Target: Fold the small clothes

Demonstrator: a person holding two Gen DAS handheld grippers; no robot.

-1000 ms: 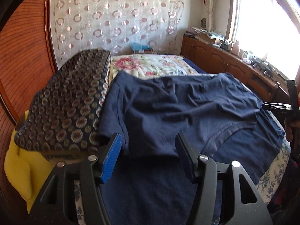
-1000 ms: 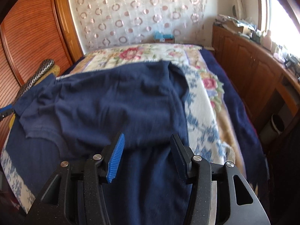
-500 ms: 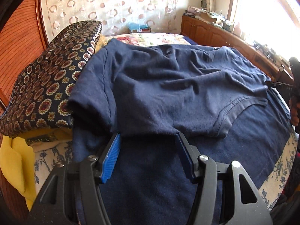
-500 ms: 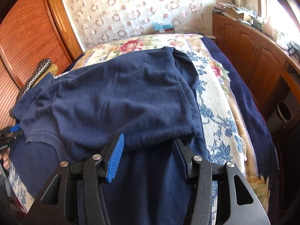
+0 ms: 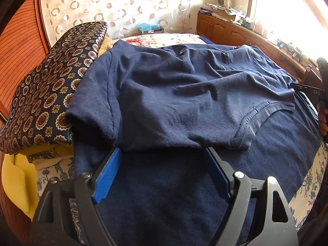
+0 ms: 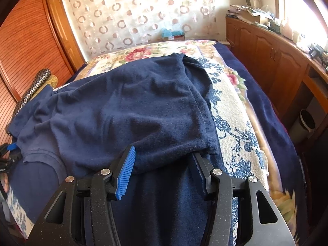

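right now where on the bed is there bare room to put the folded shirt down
Free: the floral bedspread strip right of the navy shirt, and the stretch beyond it toward the curtain. Crowded: the shirt's left side, against the patterned cushion and yellow cloth.

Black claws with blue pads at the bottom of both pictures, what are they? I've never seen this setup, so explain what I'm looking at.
They are handheld two-finger grippers, one in each of a person's hands, and each carries a camera looking along its fingers. One picture is from the left gripper, the other from the right gripper. A navy T-shirt lies folded over on a floral bedspread, beside a patterned cushion. The left jaws have just been opening; the shirt's folded edge sits between them, not pressed. The shirt's edge also lies between the right fingers, but I cannot tell whether they grip it.
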